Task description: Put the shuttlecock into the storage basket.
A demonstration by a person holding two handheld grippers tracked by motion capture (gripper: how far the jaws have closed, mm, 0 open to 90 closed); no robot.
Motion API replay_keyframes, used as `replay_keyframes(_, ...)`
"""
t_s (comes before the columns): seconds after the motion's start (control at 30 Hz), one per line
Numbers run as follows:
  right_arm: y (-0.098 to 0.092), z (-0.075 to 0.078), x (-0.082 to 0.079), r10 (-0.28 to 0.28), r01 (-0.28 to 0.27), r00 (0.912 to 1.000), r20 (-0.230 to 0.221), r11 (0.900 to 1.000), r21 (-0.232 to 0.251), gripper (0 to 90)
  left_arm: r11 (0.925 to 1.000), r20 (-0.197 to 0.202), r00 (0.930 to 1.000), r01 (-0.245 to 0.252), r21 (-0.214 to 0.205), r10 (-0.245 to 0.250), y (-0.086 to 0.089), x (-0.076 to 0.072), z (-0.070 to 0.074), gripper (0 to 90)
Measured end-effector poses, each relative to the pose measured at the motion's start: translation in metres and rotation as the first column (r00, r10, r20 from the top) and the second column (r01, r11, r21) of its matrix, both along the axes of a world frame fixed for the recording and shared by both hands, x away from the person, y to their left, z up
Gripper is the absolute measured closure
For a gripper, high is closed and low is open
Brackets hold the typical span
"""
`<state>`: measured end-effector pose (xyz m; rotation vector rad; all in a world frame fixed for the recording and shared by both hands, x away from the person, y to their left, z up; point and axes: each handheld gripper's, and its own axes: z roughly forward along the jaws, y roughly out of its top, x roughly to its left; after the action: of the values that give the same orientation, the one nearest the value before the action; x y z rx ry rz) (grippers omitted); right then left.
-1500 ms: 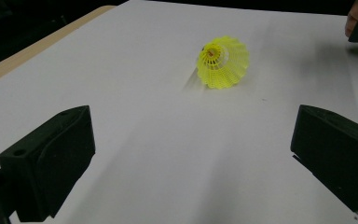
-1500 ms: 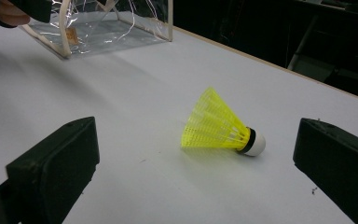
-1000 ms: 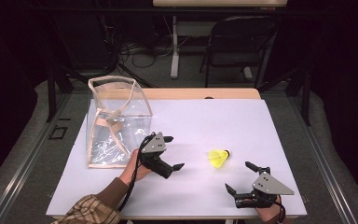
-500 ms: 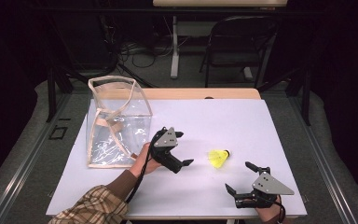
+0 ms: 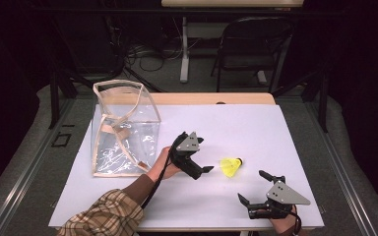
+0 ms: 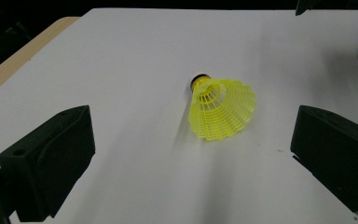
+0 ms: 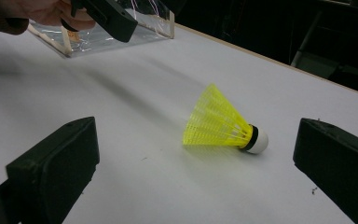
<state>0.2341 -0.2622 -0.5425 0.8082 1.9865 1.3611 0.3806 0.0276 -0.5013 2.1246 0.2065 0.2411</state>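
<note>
A yellow plastic shuttlecock lies on its side on the white table, right of centre. My left gripper is open just left of it, jaws pointing at it. In the left gripper view the shuttlecock lies a little ahead of the two spread jaws, its skirt toward me, nothing touching it. My right gripper stands open near the front edge, to the right of and nearer than the shuttlecock. In the right gripper view the shuttlecock lies ahead, its white cork to the right.
A clear plastic bag with beige trim stands open-topped on the left part of the table. The wooden back edge runs behind. A black chair and cables are on the floor beyond.
My left gripper has moved to the right across the table, from beside the bag to just short of the shuttlecock. The right gripper and the shuttlecock have stayed put.
</note>
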Motion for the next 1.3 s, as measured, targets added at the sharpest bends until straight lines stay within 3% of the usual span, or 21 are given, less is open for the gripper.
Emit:
replay_keyframes(0.33,0.000,0.000,0.000,0.003,-0.003,1.0000,0.002,1.0000,0.002,0.0,0.9996,0.002,0.9998,0.018,0.022,-0.018,-0.019,0.006,-0.002,0.0)
replay_keyframes(0.87,0.000,0.000,0.000,0.004,-0.004,1.0000,-0.001,1.0000,0.003,0.0,0.9925,-0.010,0.9982,0.060,0.106,-0.060,-0.042,0.015,-0.016,1.3)
replay_keyframes(1.23,0.000,-0.001,0.001,0.006,-0.006,0.9999,-0.009,1.0000,0.003,0.0,0.9852,-0.020,0.9976,0.069,0.157,-0.067,-0.056,0.019,-0.023,9.3)
replay_keyframes(1.3,0.000,-0.001,0.000,0.006,-0.006,0.9999,-0.009,1.0000,0.003,0.0,0.9834,-0.023,0.9976,0.069,0.168,-0.066,-0.059,0.019,-0.026,14.8)
